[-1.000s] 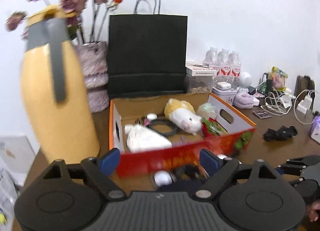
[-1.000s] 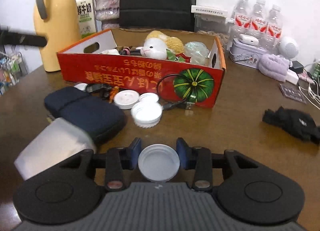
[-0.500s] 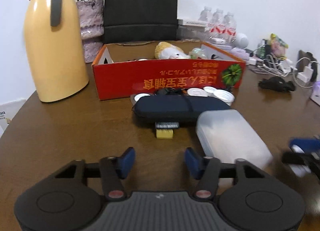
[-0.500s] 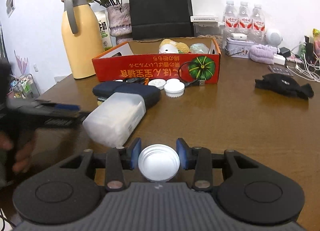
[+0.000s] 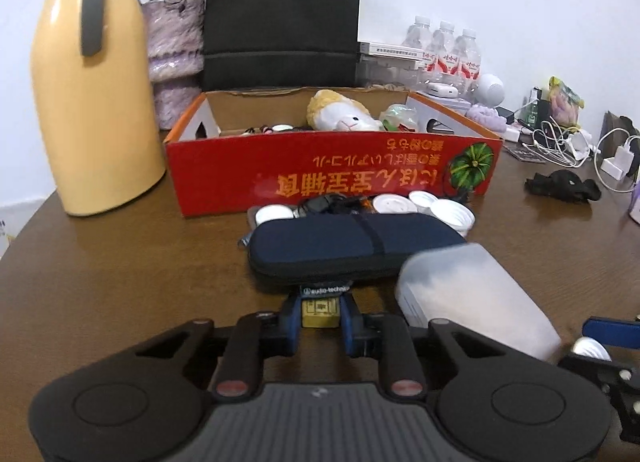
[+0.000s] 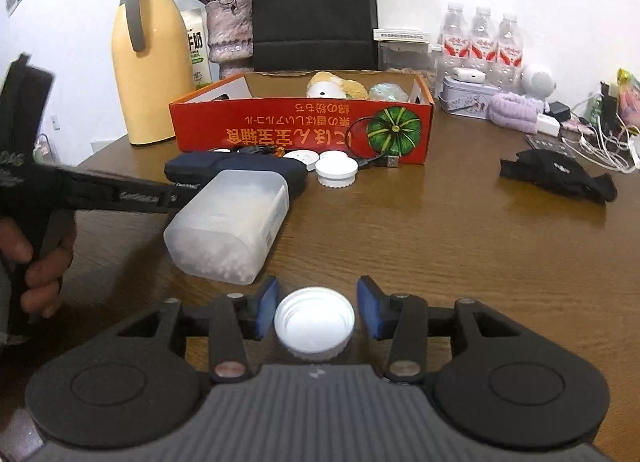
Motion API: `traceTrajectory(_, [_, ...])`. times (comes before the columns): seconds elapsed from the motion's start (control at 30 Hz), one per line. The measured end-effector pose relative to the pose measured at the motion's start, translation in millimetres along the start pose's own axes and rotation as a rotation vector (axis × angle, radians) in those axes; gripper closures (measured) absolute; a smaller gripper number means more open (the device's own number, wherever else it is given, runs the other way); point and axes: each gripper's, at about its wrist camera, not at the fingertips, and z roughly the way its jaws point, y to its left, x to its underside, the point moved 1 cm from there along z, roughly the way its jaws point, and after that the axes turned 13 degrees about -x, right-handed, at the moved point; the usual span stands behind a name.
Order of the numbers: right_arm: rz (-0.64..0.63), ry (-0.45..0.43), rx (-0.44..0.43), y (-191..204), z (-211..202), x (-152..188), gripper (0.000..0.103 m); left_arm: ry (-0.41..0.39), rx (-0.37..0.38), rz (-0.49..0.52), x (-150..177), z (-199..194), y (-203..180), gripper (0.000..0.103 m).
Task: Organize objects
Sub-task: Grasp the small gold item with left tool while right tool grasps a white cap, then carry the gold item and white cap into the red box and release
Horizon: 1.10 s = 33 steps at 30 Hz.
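Note:
My left gripper (image 5: 320, 316) is shut on a small yellow block (image 5: 320, 308) that lies on the table just in front of a dark blue zip case (image 5: 352, 246). My right gripper (image 6: 318, 306) is open, its pads apart on either side of a white cap (image 6: 315, 320) that rests on the table. A frosted plastic container (image 6: 230, 224) lies on its side between the two grippers; it also shows in the left wrist view (image 5: 476, 294). The red cardboard box (image 5: 332, 172) holds a plush toy (image 5: 344, 116) and other small items.
Several white lids (image 6: 335, 170) and a cable lie in front of the box. A yellow thermos (image 5: 92, 82), a vase, a black paper bag (image 5: 280, 18) and water bottles (image 6: 482, 44) stand behind. A black cloth (image 6: 560, 176) and chargers lie at the right.
My left gripper moved forward and closed on the yellow block. My right gripper opened, so the white cap now sits free between its pads.

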Motion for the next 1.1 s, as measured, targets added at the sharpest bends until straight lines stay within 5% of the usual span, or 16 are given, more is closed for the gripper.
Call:
traceTrajectory(0.33, [-0.041,0.016,0.005,17.5,-16.1,14.0,0.062,-0.024,0.055,-0.077,40.7,-88.0,15.9,0.084])
traceTrajectory(0.67, [-0.062,-0.024,-0.059,64.3,-88.8,42.5,0.062,-0.031,0.080,-0.085,90.1,-175.0,29.8,0.084])
traceTrajectory(0.93, [-0.033,-0.065,-0.058,63.8,-106.4,43.0,0.062,-0.065,0.095,-0.075,85.1,-180.3,26.8,0.084])
traceTrajectory(1.1, [-0.123,-0.086,-0.015,52.0,-91.8,1.8,0.062,-0.100,0.159,-0.087,40.1,-154.5,30.2,0.084])
